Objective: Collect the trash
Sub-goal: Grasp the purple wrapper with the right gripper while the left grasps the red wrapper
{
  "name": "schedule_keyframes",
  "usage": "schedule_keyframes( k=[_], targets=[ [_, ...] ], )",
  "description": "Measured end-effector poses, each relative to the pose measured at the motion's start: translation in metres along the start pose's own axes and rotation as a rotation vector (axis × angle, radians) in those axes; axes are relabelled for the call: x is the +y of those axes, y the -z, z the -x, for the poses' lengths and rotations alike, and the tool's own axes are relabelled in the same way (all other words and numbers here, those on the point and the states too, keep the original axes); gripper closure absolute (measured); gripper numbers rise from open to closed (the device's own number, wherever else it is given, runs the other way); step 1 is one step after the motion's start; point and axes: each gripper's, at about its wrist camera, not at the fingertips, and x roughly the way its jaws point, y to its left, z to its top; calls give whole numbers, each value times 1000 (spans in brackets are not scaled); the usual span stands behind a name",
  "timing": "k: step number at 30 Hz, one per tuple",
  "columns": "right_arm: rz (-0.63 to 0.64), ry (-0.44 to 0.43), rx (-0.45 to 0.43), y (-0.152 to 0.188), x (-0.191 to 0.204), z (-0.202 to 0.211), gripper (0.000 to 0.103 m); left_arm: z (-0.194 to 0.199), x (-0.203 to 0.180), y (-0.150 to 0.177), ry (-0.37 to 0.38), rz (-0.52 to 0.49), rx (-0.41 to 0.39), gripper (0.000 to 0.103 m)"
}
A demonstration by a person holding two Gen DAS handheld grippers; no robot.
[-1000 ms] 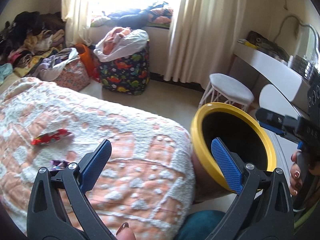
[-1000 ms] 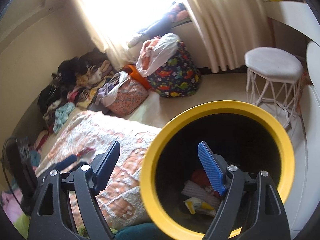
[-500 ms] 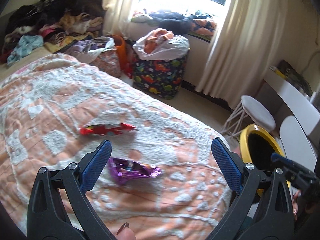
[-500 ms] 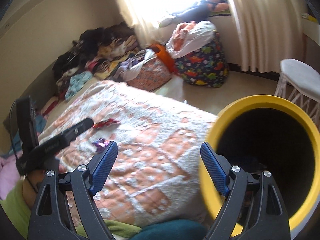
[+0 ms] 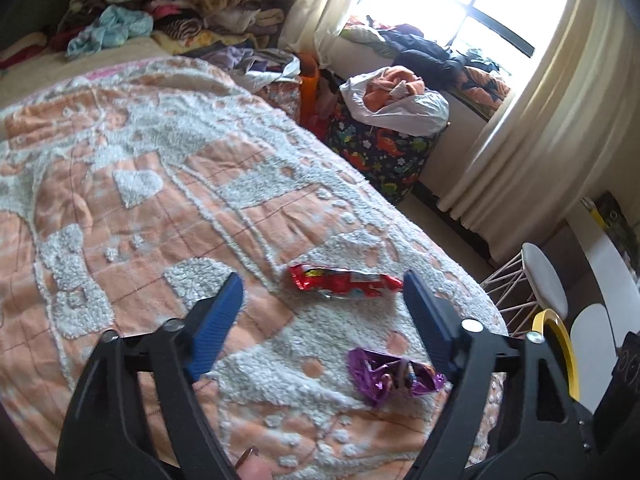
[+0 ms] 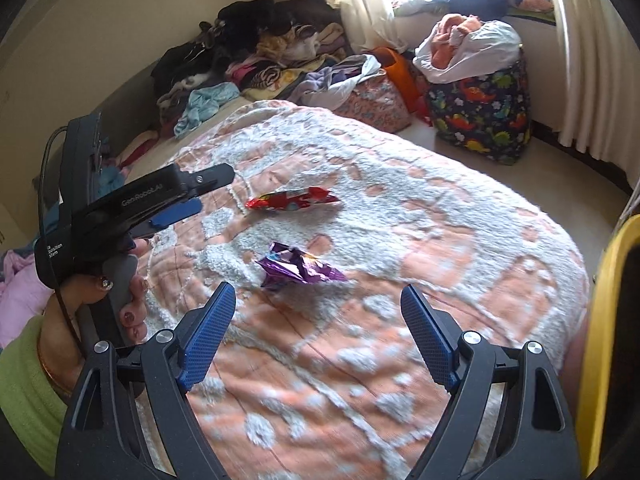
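Two pieces of trash lie on the orange and white blanket (image 5: 160, 200): a red wrapper (image 5: 344, 284) and, nearer, a crumpled purple wrapper (image 5: 394, 374). My left gripper (image 5: 322, 282) hovers over the bed with its jaws closing. The red wrapper lies just beyond its tips, untouched by the pads. My right gripper (image 6: 317, 288) stands open and empty, just short of the purple wrapper (image 6: 300, 268). In the right wrist view, the left gripper (image 6: 212, 188) points at the red wrapper (image 6: 292, 199). The yellow-rimmed bin (image 6: 608, 320) stands at the bed's right edge (image 5: 560, 340).
A dinosaur-print bag (image 5: 384, 156) stuffed with laundry stands on the floor past the bed, beside a floral bag (image 6: 372, 100). Clothes are piled (image 5: 180, 12) along the far wall. A white stool (image 5: 544, 280) and curtains (image 5: 540, 120) are on the right.
Both grippers swung left from the yellow bin to over the bed. The two wrappers now lie close ahead. The left gripper's jaws have narrowed.
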Motion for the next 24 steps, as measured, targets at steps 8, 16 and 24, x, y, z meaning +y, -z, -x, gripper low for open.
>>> schedule_keyframes(
  k=[8, 16, 24],
  targets=[
    [-9, -8, 70, -16, 8, -55, 24, -24, 24, 3, 87, 112, 66, 51],
    [-9, -18, 101, -14, 9, -75, 57, -41, 28, 5, 126, 171, 100, 54],
    [-46, -42, 14, -1, 1, -30, 59, -51, 23, 8, 138, 212, 102, 87]
  ],
)
